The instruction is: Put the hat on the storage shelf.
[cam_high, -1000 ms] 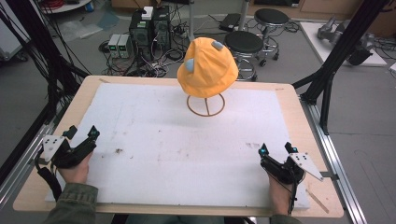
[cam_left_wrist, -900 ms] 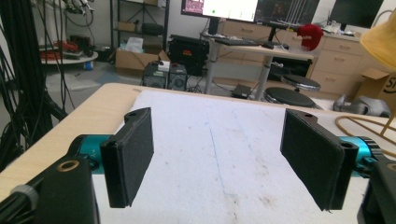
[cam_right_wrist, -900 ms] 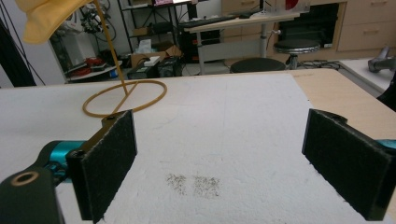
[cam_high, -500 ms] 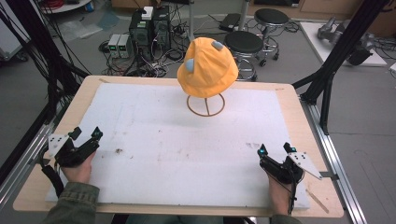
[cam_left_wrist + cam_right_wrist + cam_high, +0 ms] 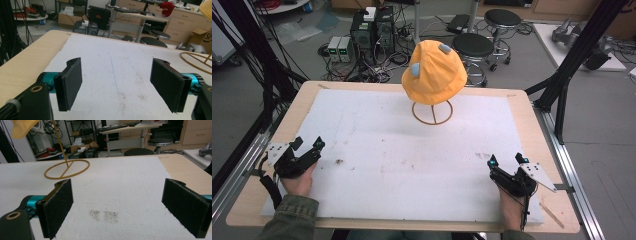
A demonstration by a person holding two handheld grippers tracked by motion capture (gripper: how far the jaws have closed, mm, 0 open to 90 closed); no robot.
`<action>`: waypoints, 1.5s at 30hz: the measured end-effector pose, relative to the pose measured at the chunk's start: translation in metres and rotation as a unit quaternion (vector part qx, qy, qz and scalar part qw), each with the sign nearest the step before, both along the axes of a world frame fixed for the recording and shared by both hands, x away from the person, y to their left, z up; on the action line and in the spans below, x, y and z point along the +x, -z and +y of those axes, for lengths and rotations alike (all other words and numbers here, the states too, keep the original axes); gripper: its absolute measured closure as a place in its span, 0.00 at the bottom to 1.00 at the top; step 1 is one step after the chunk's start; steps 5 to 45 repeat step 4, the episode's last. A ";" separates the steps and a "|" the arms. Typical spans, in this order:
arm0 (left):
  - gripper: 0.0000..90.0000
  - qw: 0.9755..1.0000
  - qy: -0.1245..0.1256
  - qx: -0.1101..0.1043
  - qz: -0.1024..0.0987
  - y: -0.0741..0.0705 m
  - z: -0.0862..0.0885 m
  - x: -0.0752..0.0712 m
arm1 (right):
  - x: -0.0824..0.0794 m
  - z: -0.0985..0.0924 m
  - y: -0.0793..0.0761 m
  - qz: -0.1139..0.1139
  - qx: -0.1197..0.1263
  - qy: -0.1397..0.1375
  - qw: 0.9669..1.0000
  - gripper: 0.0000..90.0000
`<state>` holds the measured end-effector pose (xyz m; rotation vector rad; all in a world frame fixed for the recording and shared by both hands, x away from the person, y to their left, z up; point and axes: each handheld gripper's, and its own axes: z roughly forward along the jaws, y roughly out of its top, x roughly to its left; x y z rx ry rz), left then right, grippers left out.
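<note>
- not much has changed since a second ago; your left gripper has slid a touch down and left toward the table edge, your right gripper sits about where it was, and the hat hasn't budged
- both are spread wide with nothing between the jaws; the gripper views make that plain, with bare white mat showing in the gap
- the high view gives you the whole hat; the gripper views only catch a yellow-orange scrap of it at the top corner, plus the ring base of the stand
- the hat's a yellow-orange bucket type with two grey-blue patches, perched on a thin wire stand at the far middle of the mat, well apart from both grippers
</note>
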<state>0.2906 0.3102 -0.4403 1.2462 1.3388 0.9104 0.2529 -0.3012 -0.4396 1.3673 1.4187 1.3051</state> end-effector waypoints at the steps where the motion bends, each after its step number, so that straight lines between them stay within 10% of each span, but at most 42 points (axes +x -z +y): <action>1: 0.29 1.000 0.002 -0.004 0.002 0.000 0.000 0.000 | 0.000 0.000 0.000 0.000 0.000 0.000 1.000 0.10; 45: 0.29 0.999 0.019 -0.019 0.023 0.001 0.001 0.001 | 0.000 0.000 0.000 0.001 -0.002 0.001 1.000 0.10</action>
